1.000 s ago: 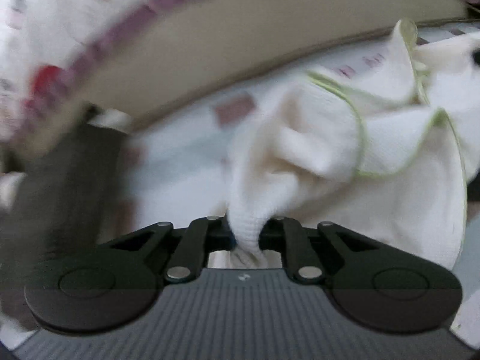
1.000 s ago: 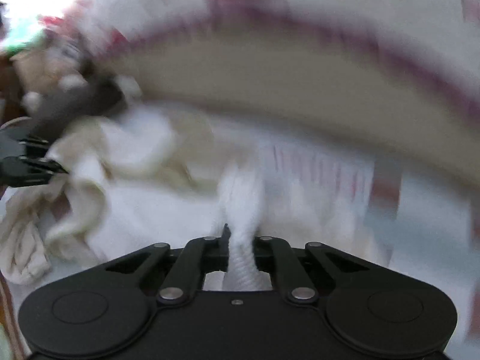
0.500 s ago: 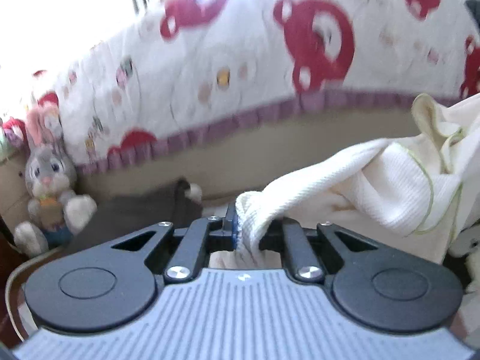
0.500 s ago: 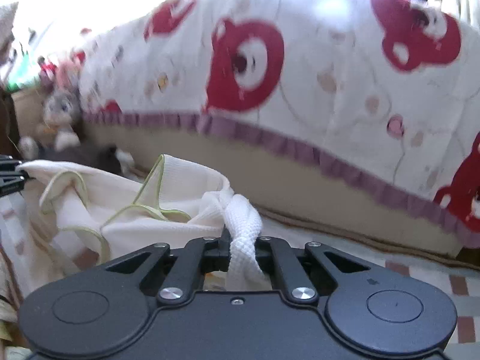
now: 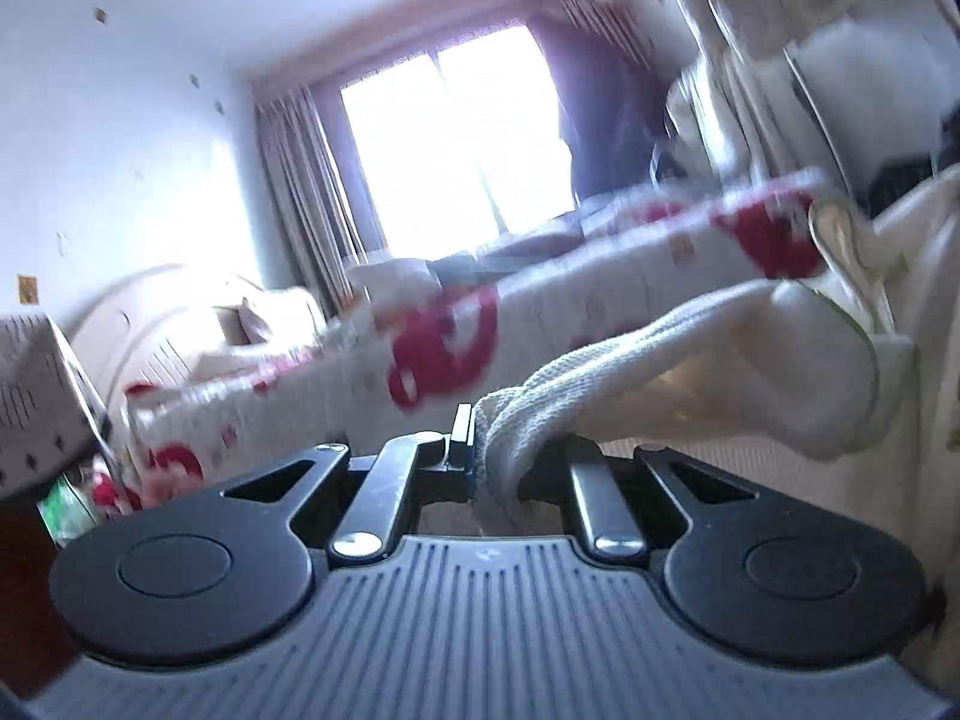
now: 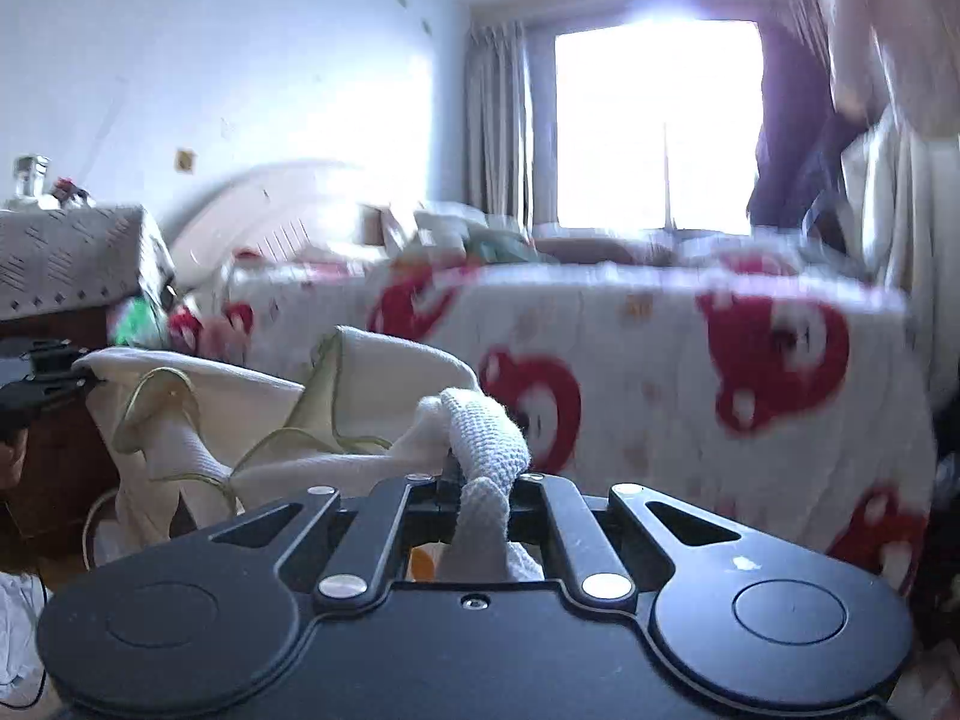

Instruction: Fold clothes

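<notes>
A cream knit garment with pale green trim [image 5: 750, 354] hangs in the air between my two grippers. My left gripper [image 5: 498, 456] is shut on a bunched corner of it, and the cloth stretches away to the right. My right gripper [image 6: 480, 474] is shut on another bunched corner [image 6: 486, 432], with the rest of the garment [image 6: 252, 414] sagging to the left. The left gripper [image 6: 54, 372] shows at the far left of the right wrist view, pinching the garment's other end.
A bed with a white quilt printed with red bears [image 6: 690, 360] stands straight ahead. A bright window with curtains [image 6: 654, 126] is behind it. A cloth-covered cabinet [image 6: 66, 258] stands at the left. Clothes hang at the right [image 5: 780, 30].
Both grippers have risen and tilted up with the garment. One second ago the views showed floor and the bed's base, now the bed top, window and walls. The garment is stretched out more.
</notes>
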`<move>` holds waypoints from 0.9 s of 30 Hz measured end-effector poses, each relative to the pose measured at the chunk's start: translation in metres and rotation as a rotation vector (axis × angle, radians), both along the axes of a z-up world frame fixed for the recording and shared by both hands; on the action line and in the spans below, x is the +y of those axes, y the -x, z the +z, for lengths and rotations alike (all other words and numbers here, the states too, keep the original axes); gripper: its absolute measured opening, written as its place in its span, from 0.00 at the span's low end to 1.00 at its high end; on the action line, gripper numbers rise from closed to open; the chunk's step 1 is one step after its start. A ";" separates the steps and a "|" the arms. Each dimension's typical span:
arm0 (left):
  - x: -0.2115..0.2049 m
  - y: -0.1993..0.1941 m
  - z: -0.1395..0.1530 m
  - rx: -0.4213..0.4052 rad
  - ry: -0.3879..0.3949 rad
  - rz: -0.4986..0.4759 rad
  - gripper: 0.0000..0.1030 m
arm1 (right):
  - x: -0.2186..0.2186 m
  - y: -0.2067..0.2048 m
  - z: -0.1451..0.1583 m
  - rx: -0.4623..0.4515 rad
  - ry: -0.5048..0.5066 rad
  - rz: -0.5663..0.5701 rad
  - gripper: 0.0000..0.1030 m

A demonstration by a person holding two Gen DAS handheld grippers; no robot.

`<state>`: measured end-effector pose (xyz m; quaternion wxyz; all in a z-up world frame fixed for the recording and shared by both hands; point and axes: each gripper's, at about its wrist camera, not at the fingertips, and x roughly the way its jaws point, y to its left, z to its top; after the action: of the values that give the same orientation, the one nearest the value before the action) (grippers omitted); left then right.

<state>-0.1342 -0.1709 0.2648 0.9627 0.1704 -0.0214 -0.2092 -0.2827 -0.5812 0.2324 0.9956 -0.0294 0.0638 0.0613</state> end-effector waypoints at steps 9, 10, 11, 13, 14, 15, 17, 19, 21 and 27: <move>-0.011 -0.044 -0.010 0.137 0.023 -0.005 0.09 | -0.017 -0.017 0.005 0.081 -0.063 0.107 0.06; -0.018 -0.060 -0.027 0.191 0.018 -0.005 0.09 | -0.022 -0.030 -0.009 0.119 -0.083 0.097 0.06; -0.025 -0.078 -0.047 0.243 0.015 0.000 0.09 | -0.027 -0.048 -0.025 0.163 -0.102 0.085 0.06; -0.040 -0.111 -0.085 0.302 -0.009 0.034 0.09 | -0.038 -0.082 -0.057 0.255 -0.147 0.056 0.06; -0.048 -0.126 -0.104 0.316 -0.026 0.060 0.09 | -0.044 -0.101 -0.073 0.309 -0.187 0.031 0.06; -0.057 -0.141 -0.122 0.328 -0.042 0.084 0.09 | -0.050 -0.120 -0.089 0.364 -0.226 0.006 0.06; -0.076 -0.174 -0.151 0.344 -0.057 0.121 0.09 | -0.053 -0.162 -0.113 0.424 -0.223 -0.030 0.06; -0.092 -0.211 -0.169 0.365 -0.007 0.163 0.10 | -0.058 -0.204 -0.133 0.448 -0.235 -0.073 0.06; -0.107 -0.250 -0.188 0.387 0.061 0.212 0.17 | -0.065 -0.246 -0.149 0.437 -0.261 -0.123 0.07; -0.135 -0.314 -0.295 0.579 -0.047 0.302 0.54 | -0.091 -0.326 -0.230 0.460 -0.238 -0.340 0.47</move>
<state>0.1795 -0.3061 -0.0299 0.9447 0.1272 0.2835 -0.1044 0.0438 -0.6723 0.0022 0.9474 0.1134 0.2840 -0.0941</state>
